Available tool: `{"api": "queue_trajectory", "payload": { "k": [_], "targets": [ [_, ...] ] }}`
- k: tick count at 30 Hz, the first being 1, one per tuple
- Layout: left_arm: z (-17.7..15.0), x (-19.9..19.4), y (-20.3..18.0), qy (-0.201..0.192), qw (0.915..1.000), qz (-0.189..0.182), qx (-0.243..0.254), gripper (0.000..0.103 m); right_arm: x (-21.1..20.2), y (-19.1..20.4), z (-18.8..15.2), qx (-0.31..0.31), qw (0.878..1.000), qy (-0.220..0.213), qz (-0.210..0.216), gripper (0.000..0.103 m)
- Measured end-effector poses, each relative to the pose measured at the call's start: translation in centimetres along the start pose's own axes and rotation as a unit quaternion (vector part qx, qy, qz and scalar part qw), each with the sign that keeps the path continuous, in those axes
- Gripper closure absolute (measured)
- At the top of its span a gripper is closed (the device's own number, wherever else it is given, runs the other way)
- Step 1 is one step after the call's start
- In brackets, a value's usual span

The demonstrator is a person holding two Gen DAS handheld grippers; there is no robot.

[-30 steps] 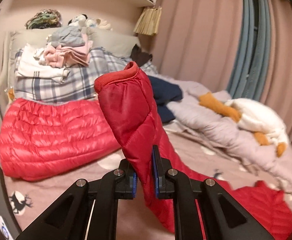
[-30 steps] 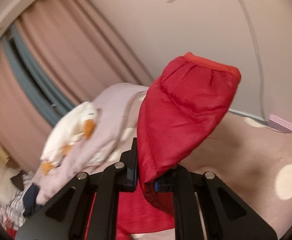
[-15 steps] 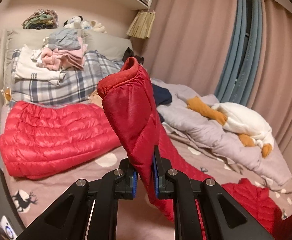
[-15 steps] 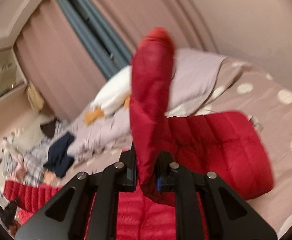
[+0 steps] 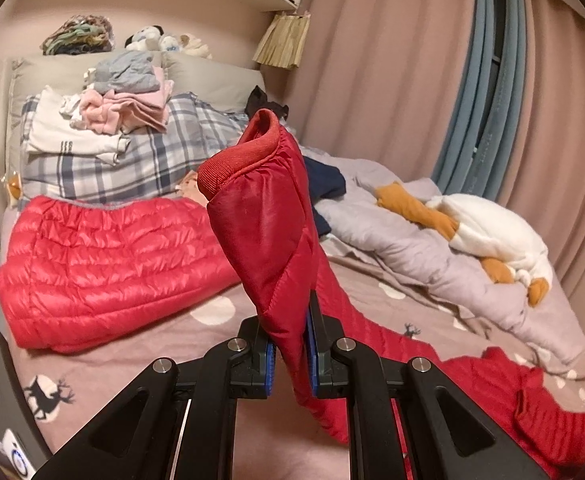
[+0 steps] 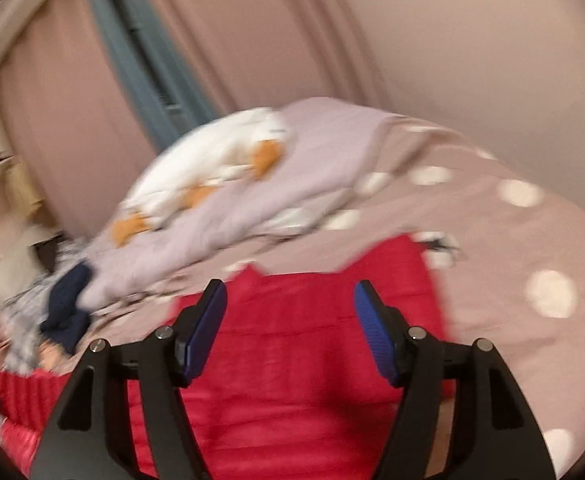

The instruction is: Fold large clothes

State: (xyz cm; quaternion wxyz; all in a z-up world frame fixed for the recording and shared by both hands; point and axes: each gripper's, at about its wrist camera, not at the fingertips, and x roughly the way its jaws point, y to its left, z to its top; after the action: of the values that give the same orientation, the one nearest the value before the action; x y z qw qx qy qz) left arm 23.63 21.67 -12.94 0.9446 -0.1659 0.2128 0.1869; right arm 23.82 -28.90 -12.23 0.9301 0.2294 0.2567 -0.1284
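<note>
A bed (image 5: 140, 344) covered by a dusty-pink spotted sheet is seen from both wrist cameras. No containers are seen; loose things are carried by the bed alone.

In the left wrist view, at ten o'clock, a plaid pillow (image 5: 140, 160) is topped by a pile of folded clothes (image 5: 120, 108) in white, pink and grey. Soft toys (image 5: 160, 38) are lined along the headboard at eleven o'clock. At nine o'clock a red quilted down jacket (image 5: 104, 264) is spread on the sheet, glossy and ribbed with narrow stitched channels. Its sleeve (image 5: 264, 224) is raised upright at the centre of the view, the ribbed cuff uppermost at twelve o'clock. The sleeve is clenched between the blue pads of the left gripper (image 5: 290, 356), whose jaws are nearly closed on the fabric. More red quilting trails away to five o'clock. At three o'clock a white and orange plush toy (image 5: 488, 232) is laid on a crumpled lilac duvet (image 5: 404, 248), with a dark navy garment (image 5: 326, 184) just beyond the sleeve.

The right wrist view is blurred. The navy garment is seen at nine o'clock and the plush toy at eleven o'clock. The red jacket's body lies flat at six o'clock beneath the right gripper (image 6: 290, 332), whose jaws are opening, released, with nothing pressed between the pads.
</note>
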Motion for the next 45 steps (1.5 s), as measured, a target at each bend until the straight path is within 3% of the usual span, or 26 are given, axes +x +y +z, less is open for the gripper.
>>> {"api": "queue_trajectory", "payload": {
  "k": [5, 8, 9, 11, 15, 18, 23, 25, 26, 28, 31, 35, 40, 45],
  "targets": [
    [-0.8, 1.2, -0.1, 0.021, 0.9998, -0.007, 0.003, 0.091, 3.0, -7.5, 0.4, 0.077, 0.995, 0.028, -0.047, 0.035],
    [-1.2, 2.1, -0.2, 0.025, 0.9996, 0.004, 0.014, 0.091, 6.8, -9.9, -0.6, 0.110, 0.990, 0.072, -0.050, 0.043],
    [-1.3, 2.4, -0.3, 0.027, 0.9995, 0.006, 0.015, 0.091, 7.8, -10.1, -1.2, 0.118, 0.989, 0.087, -0.037, 0.050],
    [-1.5, 2.9, -0.4, 0.033, 0.9994, 0.006, 0.013, 0.091, 9.7, -9.0, -2.8, 0.109, 0.987, 0.120, -0.003, 0.053],
    [-1.9, 3.5, -1.1, 0.035, 0.9990, 0.005, 0.027, 0.091, 10.7, -2.6, -6.5, -0.041, 0.992, 0.121, -0.003, 0.049],
    [-2.1, 3.5, -1.1, 0.039, 0.9989, -0.001, 0.027, 0.091, 10.8, -0.2, -8.1, -0.083, 0.987, 0.136, 0.001, 0.047],
    [-1.7, 2.6, -0.8, 0.028, 0.9993, 0.005, 0.024, 0.091, 8.5, -2.0, -5.4, -0.016, 0.993, 0.113, 0.020, 0.049],
    [-1.6, 2.2, -0.7, 0.025, 0.9995, -0.001, 0.021, 0.091, 7.4, -2.5, -4.2, -0.008, 0.996, 0.085, 0.000, 0.049],
    [-1.6, 2.1, -0.8, 0.026, 0.9994, -0.002, 0.021, 0.091, 7.1, -2.8, -3.9, -0.014, 0.996, 0.078, -0.029, 0.047],
    [-1.7, 2.0, -1.0, 0.028, 0.9993, -0.002, 0.023, 0.091, 7.7, -3.4, -4.4, -0.022, 0.993, 0.091, -0.069, 0.048],
    [-2.0, 1.6, -1.8, 0.021, 0.9994, 0.001, 0.026, 0.091, 11.0, -5.4, -7.6, -0.016, 0.986, 0.149, -0.076, 0.050],
    [-1.8, 1.0, -3.7, 0.023, 0.9987, -0.023, 0.038, 0.091, 9.2, -6.5, -6.6, 0.021, 0.989, 0.128, -0.066, 0.059],
    [-1.5, -1.5, -7.0, 0.008, 0.9974, -0.054, 0.048, 0.091, 2.8, -5.6, -2.9, -0.039, 0.994, 0.059, -0.080, 0.059],
    [-2.1, -3.6, -10.2, 0.006, 0.9944, -0.087, 0.060, 0.091, -3.2, -6.5, -0.7, -0.042, 0.994, 0.010, -0.103, 0.060]
  ]
}}
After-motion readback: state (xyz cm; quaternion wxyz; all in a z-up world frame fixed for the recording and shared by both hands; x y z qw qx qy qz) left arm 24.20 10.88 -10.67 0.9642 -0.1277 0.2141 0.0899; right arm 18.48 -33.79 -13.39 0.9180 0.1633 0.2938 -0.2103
